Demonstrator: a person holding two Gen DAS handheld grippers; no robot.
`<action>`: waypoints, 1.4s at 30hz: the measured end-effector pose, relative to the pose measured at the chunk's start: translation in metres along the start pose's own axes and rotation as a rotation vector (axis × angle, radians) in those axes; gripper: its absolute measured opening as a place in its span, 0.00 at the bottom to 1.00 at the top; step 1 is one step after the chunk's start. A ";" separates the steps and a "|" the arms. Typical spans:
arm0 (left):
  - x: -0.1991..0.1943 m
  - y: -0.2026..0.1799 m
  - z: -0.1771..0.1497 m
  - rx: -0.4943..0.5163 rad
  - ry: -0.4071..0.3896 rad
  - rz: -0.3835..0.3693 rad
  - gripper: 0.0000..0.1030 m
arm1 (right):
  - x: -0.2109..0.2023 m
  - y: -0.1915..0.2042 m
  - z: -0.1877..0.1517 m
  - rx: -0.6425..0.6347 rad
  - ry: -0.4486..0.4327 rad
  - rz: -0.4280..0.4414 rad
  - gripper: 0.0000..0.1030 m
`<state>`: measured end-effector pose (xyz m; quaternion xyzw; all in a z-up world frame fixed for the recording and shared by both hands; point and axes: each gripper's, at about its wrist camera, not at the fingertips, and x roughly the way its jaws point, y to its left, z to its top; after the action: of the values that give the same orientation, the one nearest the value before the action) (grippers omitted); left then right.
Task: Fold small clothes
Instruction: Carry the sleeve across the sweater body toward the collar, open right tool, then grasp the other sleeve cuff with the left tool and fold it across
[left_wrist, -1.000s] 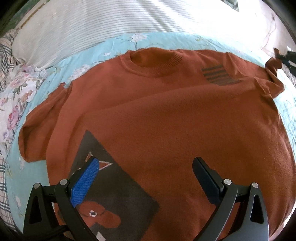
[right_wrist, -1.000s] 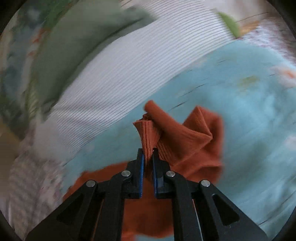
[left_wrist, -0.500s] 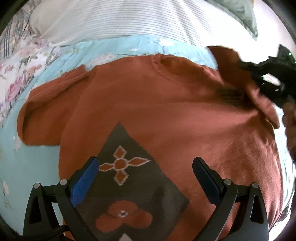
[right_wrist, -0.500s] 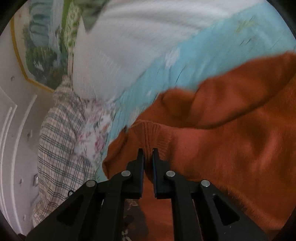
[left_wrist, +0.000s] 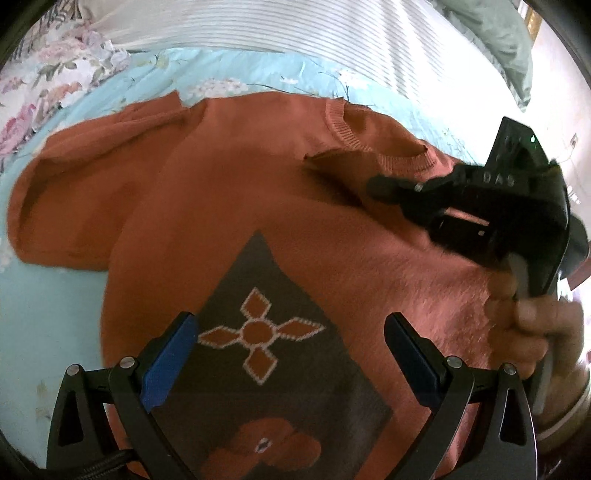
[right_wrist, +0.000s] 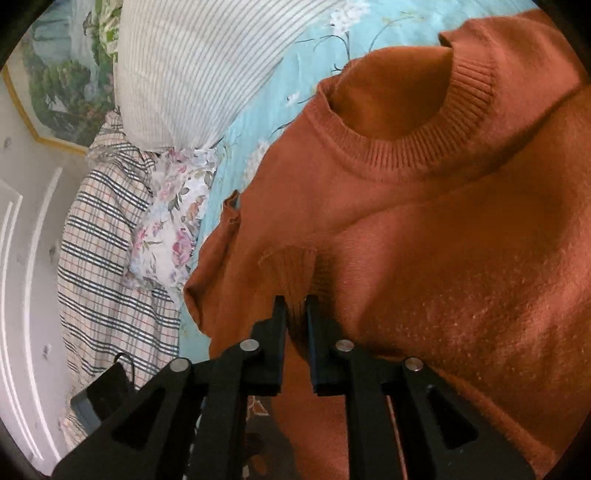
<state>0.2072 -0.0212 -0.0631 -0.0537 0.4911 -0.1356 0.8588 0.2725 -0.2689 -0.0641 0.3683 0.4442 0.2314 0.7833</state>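
Sweater (left_wrist: 229, 206), one only, rust-orange, is spread face up on the bed's turquoise floral sheet (left_wrist: 48, 325), collar far, one dark diamond patch near. Its right sleeve has been laid across the chest; the ribbed cuff (right_wrist: 295, 269) is seen between the fingers of the right gripper (right_wrist: 295, 314), whose narrow gap is opening. The left gripper (left_wrist: 291, 332) is held above the patch, fingers wide apart and empty. One striped pillow (left_wrist: 295, 33) lies beyond.
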 end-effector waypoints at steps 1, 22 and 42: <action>0.002 -0.002 0.002 -0.001 0.000 -0.007 0.98 | -0.005 0.000 0.000 0.002 -0.009 0.006 0.14; 0.064 -0.010 0.080 -0.178 0.081 -0.329 0.97 | -0.157 -0.018 -0.055 -0.021 -0.300 -0.164 0.35; 0.031 -0.041 0.086 0.164 -0.045 -0.121 0.04 | -0.121 -0.019 -0.055 -0.111 -0.188 -0.257 0.35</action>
<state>0.2889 -0.0729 -0.0353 -0.0157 0.4549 -0.2255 0.8614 0.1647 -0.3442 -0.0339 0.2844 0.3987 0.1180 0.8639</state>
